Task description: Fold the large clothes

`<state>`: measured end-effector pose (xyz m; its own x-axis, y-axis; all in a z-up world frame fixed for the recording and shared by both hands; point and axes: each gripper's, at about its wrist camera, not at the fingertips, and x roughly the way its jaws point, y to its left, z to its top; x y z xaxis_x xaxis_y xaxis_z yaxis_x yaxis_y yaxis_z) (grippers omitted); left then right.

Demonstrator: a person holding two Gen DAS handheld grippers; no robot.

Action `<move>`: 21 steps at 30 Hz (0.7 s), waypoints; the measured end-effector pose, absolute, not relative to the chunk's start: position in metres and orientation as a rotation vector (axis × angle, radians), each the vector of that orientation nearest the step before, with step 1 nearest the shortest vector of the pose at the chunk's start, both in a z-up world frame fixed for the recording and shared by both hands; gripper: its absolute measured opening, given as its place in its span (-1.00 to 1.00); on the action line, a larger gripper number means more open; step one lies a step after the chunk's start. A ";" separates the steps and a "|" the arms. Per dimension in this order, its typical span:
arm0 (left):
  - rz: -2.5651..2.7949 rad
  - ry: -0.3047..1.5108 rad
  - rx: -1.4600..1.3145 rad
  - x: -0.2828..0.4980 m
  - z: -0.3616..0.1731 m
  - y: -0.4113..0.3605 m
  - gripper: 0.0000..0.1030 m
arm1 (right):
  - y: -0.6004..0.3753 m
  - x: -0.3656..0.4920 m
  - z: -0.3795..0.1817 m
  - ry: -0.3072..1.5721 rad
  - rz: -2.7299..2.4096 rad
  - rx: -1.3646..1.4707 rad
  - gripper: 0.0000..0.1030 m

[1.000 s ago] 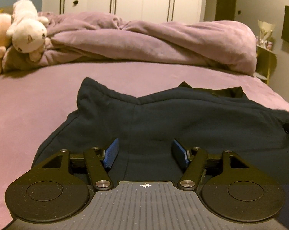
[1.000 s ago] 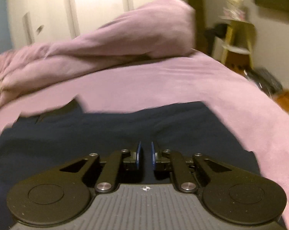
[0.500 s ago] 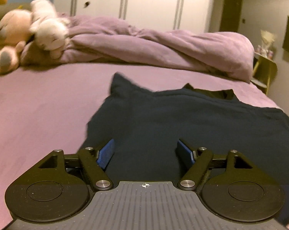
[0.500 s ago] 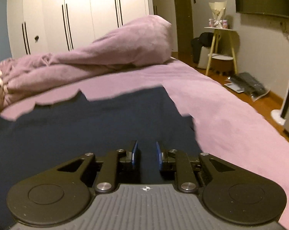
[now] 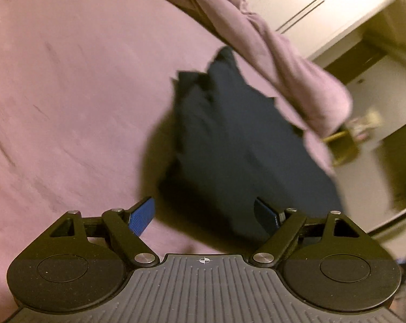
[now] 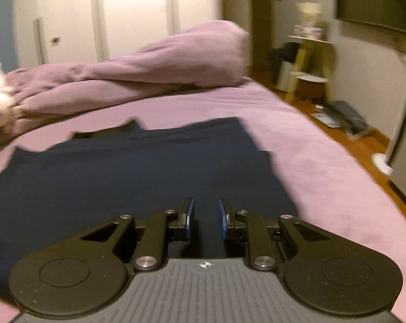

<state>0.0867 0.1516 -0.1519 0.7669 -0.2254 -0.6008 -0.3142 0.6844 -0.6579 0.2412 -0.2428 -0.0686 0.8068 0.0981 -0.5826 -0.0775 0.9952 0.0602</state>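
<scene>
Left wrist, open left claw (image 5: 204, 216), navy garment (image 5: 238, 134), purple bed (image 5: 68, 94)

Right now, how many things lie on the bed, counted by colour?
Dark navy: 1, the garment
Purple: 1, the bunched duvet
White or cream: 1, a soft toy, blurred at the edge
Total: 3

Both cameras sit on the grippers, close above the bed (image 6: 297, 134), angled down. The left view is rolled sideways, facing along the navy garment (image 5: 243, 134) toward the wardrobe (image 5: 324, 5). The right view is level. Both share garment, duvet (image 6: 149, 72) and wardrobe.
</scene>
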 end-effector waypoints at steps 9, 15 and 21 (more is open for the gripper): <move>0.072 0.717 -1.040 0.125 -0.185 0.165 0.65 | -0.142 0.230 -0.081 0.687 0.359 0.018 -0.66; 0.063 0.704 -1.107 0.139 -0.196 0.174 0.37 | -0.109 0.231 -0.098 0.719 0.391 -0.047 -0.68; 0.022 0.661 -1.062 0.135 -0.181 0.171 0.01 | -0.103 0.232 -0.107 0.730 0.398 -0.096 -0.68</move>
